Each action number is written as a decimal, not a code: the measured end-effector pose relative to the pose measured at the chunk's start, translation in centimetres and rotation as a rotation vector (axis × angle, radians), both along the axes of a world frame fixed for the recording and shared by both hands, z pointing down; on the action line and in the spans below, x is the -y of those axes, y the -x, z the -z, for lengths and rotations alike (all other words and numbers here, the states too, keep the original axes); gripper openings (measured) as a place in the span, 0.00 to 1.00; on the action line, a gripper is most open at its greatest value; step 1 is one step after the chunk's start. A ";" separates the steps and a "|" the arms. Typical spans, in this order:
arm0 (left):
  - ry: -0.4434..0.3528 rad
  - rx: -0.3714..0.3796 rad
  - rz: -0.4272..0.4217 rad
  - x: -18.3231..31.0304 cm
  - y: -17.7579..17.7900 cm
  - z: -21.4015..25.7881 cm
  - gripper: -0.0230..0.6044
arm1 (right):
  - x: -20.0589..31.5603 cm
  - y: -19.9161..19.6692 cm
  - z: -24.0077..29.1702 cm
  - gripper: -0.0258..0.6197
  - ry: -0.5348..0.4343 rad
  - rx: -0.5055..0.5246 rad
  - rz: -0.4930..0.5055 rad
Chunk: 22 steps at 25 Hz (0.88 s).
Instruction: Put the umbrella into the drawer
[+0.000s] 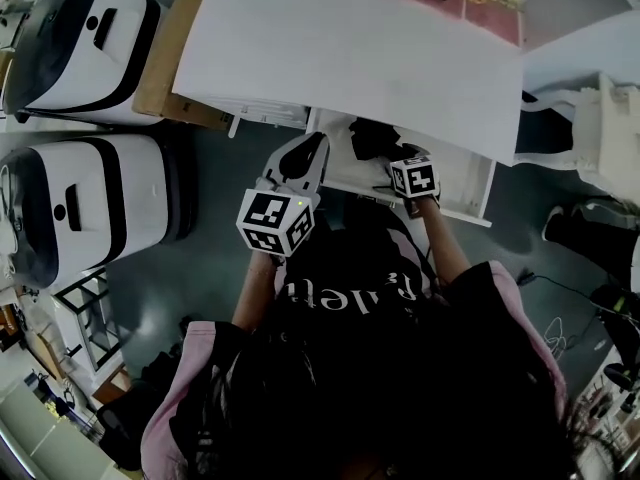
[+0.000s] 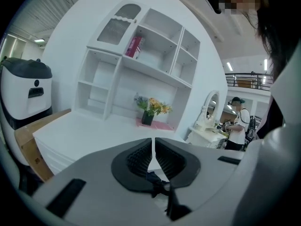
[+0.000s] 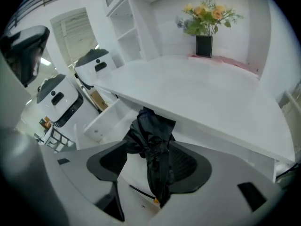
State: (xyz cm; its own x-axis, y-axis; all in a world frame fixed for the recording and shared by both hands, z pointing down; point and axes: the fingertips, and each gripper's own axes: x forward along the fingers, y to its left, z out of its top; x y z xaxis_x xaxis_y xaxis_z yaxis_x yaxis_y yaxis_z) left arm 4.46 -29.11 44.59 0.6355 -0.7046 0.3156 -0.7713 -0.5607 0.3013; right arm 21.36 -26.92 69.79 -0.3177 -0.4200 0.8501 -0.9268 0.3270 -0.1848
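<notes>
Right now my right claw [image 3: 151, 147] is clamped on the black folded umbrella [image 3: 151, 126] at the centre of the right gripper view. The umbrella is over the open white drawer [image 3: 101, 121], just under the front edge of the white worktop [image 3: 202, 93]. My left claw [image 2: 153, 149] has its jaws pressed together, low in the middle of its own view. Flowers [image 3: 207, 15] stand at the upper right, at the back of the worktop.
</notes>
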 end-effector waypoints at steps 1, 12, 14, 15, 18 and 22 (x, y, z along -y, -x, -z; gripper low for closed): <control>-0.005 -0.002 -0.011 -0.1 0.0 0.2 0.09 | 0.0 0.4 1.1 0.48 -0.026 0.025 -0.012; -0.054 -0.052 -0.121 -1.8 0.9 2.7 0.09 | -1.3 4.6 13.8 0.48 -0.299 0.229 -0.145; -0.067 -0.062 -0.146 -2.5 1.3 3.2 0.09 | -1.7 5.7 15.7 0.48 -0.342 0.244 -0.157; -0.074 -0.067 -0.159 -2.9 1.6 3.5 0.09 | -2.0 6.4 16.7 0.48 -0.359 0.256 -0.166; -0.089 -0.080 -0.188 -4.2 2.8 4.1 0.09 | -3.2 8.6 19.2 0.48 -0.403 0.290 -0.192; -0.091 -0.091 -0.227 -6.2 5.2 4.6 0.09 | -5.3 11.5 22.1 0.48 -0.478 0.321 -0.237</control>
